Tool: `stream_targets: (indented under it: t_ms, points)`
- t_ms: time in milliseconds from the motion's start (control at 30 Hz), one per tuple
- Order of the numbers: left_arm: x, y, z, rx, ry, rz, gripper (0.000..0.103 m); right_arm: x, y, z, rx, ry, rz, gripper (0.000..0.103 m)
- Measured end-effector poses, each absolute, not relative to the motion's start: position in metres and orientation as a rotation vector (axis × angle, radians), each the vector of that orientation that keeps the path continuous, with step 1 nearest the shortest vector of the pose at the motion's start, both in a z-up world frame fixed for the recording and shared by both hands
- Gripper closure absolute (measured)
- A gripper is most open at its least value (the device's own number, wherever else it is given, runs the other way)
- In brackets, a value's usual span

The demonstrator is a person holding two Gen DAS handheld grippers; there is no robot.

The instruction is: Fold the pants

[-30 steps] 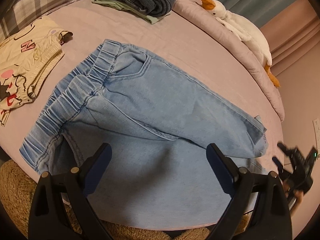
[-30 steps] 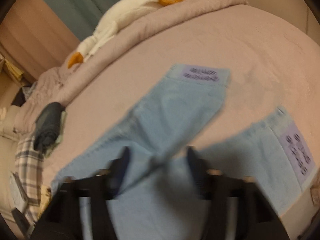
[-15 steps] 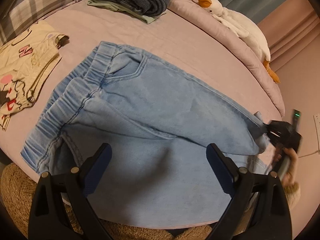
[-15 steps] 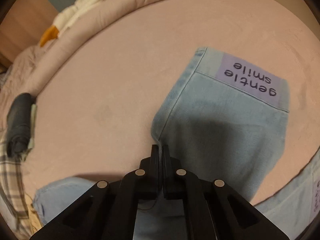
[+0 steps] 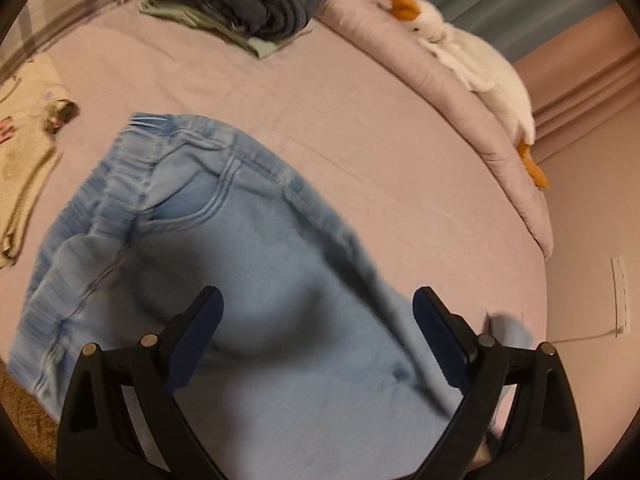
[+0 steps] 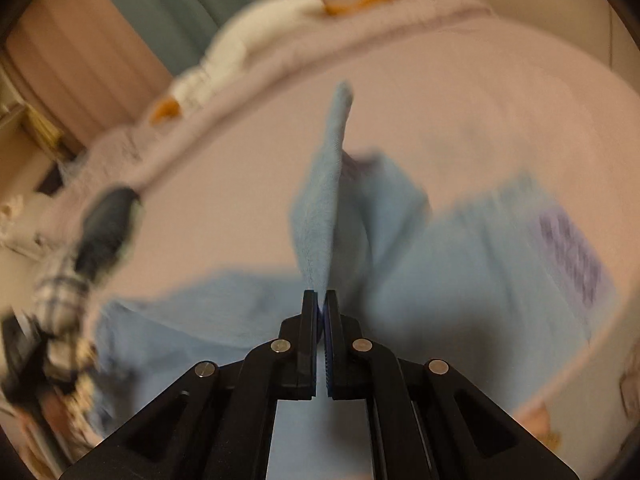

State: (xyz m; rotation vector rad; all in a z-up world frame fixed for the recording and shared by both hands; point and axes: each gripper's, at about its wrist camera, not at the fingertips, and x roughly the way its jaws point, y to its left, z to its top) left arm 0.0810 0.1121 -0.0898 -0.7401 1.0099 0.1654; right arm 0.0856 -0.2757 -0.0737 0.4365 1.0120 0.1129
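Light blue denim pants (image 5: 248,248) lie on the pink bed, elastic waistband toward the left in the left wrist view. My left gripper (image 5: 316,312) is open and empty, hovering over the thigh area. My right gripper (image 6: 322,296) is shut on the far leg's hem edge and holds that leg (image 6: 320,208) lifted off the bed, hanging in a vertical fold. The other leg (image 6: 500,248), with a purple label, lies flat to the right. The view is blurred by motion.
A folded stack of dark clothes (image 5: 256,4) sits at the back of the bed. A cream printed garment (image 5: 24,136) lies at left. A white goose plush (image 5: 472,60) rests on the rolled duvet at the far edge. The bed's near edge lies below the pants.
My right gripper, shut on the leg hem, has lifted that leg off the bed and carried it toward the other leg. The left gripper moved forward over the pants and stays open.
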Motion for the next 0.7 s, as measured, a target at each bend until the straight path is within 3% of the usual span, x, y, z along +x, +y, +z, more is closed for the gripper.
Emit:
stream_targets:
  t_ms: [167,267,300,333,400,700]
  points:
    - [0.120,0.115,-0.109,-0.756,1.078,0.216,0.007,0.074,-0.276,-0.092,0.448,1.050,0.094,0.100]
    - [0.139,0.120,-0.126,-0.768,1.133,0.269,0.013,0.076,-0.275,-0.086,0.420,1.042,0.102,0.100]
    - [0.141,0.122,-0.132,-0.778,1.141,0.270,0.032,0.077,-0.273,-0.089,0.416,1.043,0.103,0.100]
    - [0.143,0.123,-0.137,-0.780,1.151,0.266,0.060,0.076,-0.272,-0.090,0.416,1.043,0.105,0.100]
    - [0.146,0.123,-0.144,-0.781,1.178,0.188,0.095,0.078,-0.270,-0.092,0.430,1.046,0.115,0.100]
    - [0.028,0.114,-0.050,-0.788,0.901,0.050,0.095,0.094,-0.293,-0.046,0.468,0.926,0.157,0.100]
